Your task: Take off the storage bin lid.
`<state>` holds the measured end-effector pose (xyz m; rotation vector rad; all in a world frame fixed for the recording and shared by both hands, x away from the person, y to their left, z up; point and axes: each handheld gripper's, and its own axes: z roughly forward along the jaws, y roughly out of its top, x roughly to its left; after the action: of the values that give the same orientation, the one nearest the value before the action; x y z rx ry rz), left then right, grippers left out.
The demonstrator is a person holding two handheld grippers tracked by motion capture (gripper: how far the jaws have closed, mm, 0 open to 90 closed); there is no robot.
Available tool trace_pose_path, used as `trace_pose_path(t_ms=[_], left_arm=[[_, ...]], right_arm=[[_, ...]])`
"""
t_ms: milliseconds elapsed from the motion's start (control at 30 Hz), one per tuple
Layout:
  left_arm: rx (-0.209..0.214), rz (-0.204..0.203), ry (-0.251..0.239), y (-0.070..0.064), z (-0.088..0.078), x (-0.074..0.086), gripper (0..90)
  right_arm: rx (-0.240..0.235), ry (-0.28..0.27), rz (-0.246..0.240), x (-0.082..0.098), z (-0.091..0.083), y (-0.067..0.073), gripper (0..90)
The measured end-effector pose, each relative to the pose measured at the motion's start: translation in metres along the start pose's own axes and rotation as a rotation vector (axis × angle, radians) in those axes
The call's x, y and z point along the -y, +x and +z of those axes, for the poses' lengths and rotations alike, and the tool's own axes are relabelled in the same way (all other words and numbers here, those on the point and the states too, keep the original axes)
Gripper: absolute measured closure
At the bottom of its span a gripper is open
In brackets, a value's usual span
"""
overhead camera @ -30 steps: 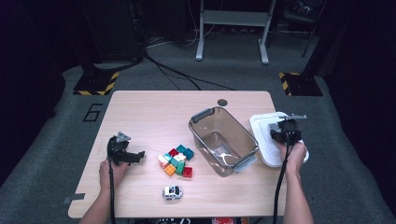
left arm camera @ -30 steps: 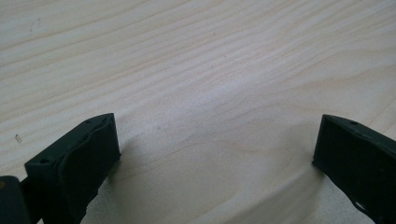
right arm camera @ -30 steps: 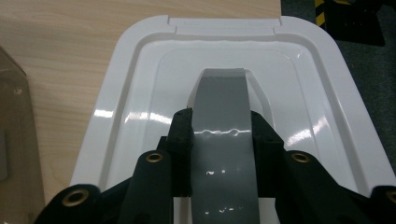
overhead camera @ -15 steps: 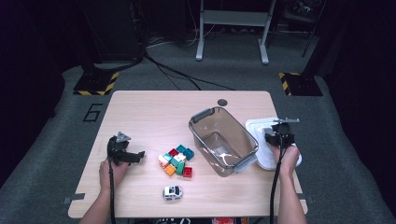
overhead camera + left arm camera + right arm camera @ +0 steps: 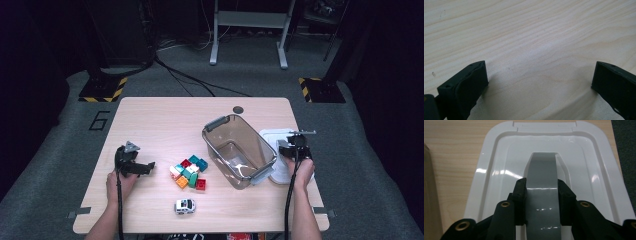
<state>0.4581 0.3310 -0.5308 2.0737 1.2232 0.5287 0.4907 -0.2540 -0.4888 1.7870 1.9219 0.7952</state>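
Right gripper on the lid's handle

My right gripper [image 5: 541,195] clamps the grey handle [image 5: 542,180] of the white lid [image 5: 274,137], lying right of the clear bin [image 5: 239,150]. My left gripper [image 5: 536,82] rests wide open, empty, far left.

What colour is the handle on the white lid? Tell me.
Grey: the handle runs down the middle of the white lid, clearest in the right gripper view.

One clear bin [image 5: 239,152], one white lid [image 5: 272,137] with one grey handle [image 5: 541,195] — both on one wooden table [image 5: 160,120]. One toy car [image 5: 185,205]. About eight bricks [image 5: 189,171] heaped together — exact number hard to tell.
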Motion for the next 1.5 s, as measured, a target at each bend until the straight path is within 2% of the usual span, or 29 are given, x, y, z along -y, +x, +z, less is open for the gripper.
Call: trace_pose_path(t_ms=[33, 67, 133, 233, 367, 400, 433, 467, 500, 533, 567, 600, 700, 733, 800, 900, 933, 1100, 1133, 1200, 1267, 1300, 1333, 1367, 1500], left_arm=[[0.000, 0.000, 0.000, 0.000, 0.000, 0.000, 0.2], [-0.001, -0.002, -0.005, 0.000, 0.000, 0.000, 0.2], [-0.002, -0.003, -0.006, 0.000, 0.000, 0.000, 0.2], [-0.001, -0.001, -0.005, 0.000, 0.000, 0.000, 0.2], [0.002, 0.000, 0.003, 0.000, 0.000, 0.000, 0.2], [-0.001, -0.001, -0.004, 0.000, 0.000, 0.000, 0.2], [-0.001, -0.002, -0.005, 0.000, 0.000, 0.000, 0.2], [-0.002, -0.003, -0.005, 0.000, 0.000, 0.000, 0.2], [-0.002, -0.003, -0.006, 0.000, 0.000, 0.000, 0.2], [-0.002, -0.003, -0.006, 0.000, 0.000, 0.000, 0.2], [-0.002, -0.003, -0.006, 0.000, 0.000, 0.000, 0.2], [-0.002, -0.003, -0.006, 0.000, 0.000, 0.000, 0.2], [-0.001, -0.001, -0.004, 0.000, 0.000, 0.000, 0.2], [-0.002, -0.001, -0.005, 0.000, 0.000, 0.000, 0.2], [-0.002, 0.000, -0.003, 0.000, 0.000, 0.000, 0.2], [-0.003, -0.003, -0.006, 0.000, 0.000, 0.000, 0.2], [-0.004, -0.004, -0.009, 0.000, 0.001, 0.000, 0.3], [-0.003, -0.003, -0.006, 0.000, 0.000, 0.000, 0.2], [-0.003, -0.002, -0.005, 0.000, 0.000, 0.000, 0.3], [-0.003, -0.002, -0.005, 0.000, 0.000, 0.000, 0.3], [-0.003, -0.002, -0.005, 0.000, 0.000, 0.000, 0.3], [-0.003, -0.002, -0.004, 0.000, 0.000, 0.000, 0.3], [-0.003, -0.002, -0.004, 0.000, 0.000, 0.000, 0.3], [-0.003, -0.001, -0.004, 0.000, 0.000, 0.000, 0.3], [-0.002, -0.001, -0.004, 0.000, 0.000, 0.000, 0.3]], right_arm=[[-0.001, 0.007, 0.014, 0.000, 0.000, 0.000, 61.5], [-0.001, 0.007, 0.014, 0.000, 0.000, 0.000, 61.5], [-0.002, -0.002, 0.012, 0.000, -0.002, -0.001, 55.6], [0.004, -0.003, 0.012, 0.001, -0.008, -0.001, 44.2], [-0.037, -0.014, 0.016, 0.004, -0.019, -0.005, 32.2], [-0.044, -0.011, 0.031, 0.005, -0.026, -0.005, 27.4], [-0.044, -0.011, 0.031, 0.005, -0.026, -0.005, 27.4], [-0.054, -0.014, 0.020, 0.007, -0.034, -0.006, 22.1], [-0.054, -0.014, 0.020, 0.007, -0.034, -0.006, 22.1], [-0.055, -0.037, -0.012, 0.010, -0.042, -0.007, 18.0], [-0.055, -0.037, -0.012, 0.010, -0.042, -0.007, 18.0], [-0.048, -0.046, -0.037, 0.013, -0.046, -0.007, 15.6], [-0.042, -0.051, -0.066, 0.021, -0.055, -0.006, 12.6], [-0.035, -0.051, -0.063, 0.024, -0.058, -0.005, 11.2], [-0.036, -0.044, -0.096, 0.034, -0.063, -0.007, 3.3], [-0.038, -0.040, -0.109, 0.040, -0.065, -0.010, 1.2], [-0.051, -0.043, -0.112, 0.047, -0.068, -0.012, 0.0], [-0.071, -0.049, -0.119, 0.064, -0.073, -0.011, 0.0], [-0.081, -0.054, -0.119, 0.074, -0.076, -0.009, 0.0], [-0.084, -0.058, -0.120, 0.080, -0.077, -0.006, 0.0], [-0.094, -0.073, -0.138, 0.097, -0.080, -0.003, 0.0], [-0.094, -0.073, -0.138, 0.097, -0.080, -0.003, 0.0], [-0.099, -0.069, -0.138, 0.107, -0.079, -0.002, 0.0], [-0.099, -0.069, -0.138, 0.107, -0.079, -0.002, 0.0], [-0.084, -0.079, -0.116, 0.126, -0.078, -0.002, 0.0]])
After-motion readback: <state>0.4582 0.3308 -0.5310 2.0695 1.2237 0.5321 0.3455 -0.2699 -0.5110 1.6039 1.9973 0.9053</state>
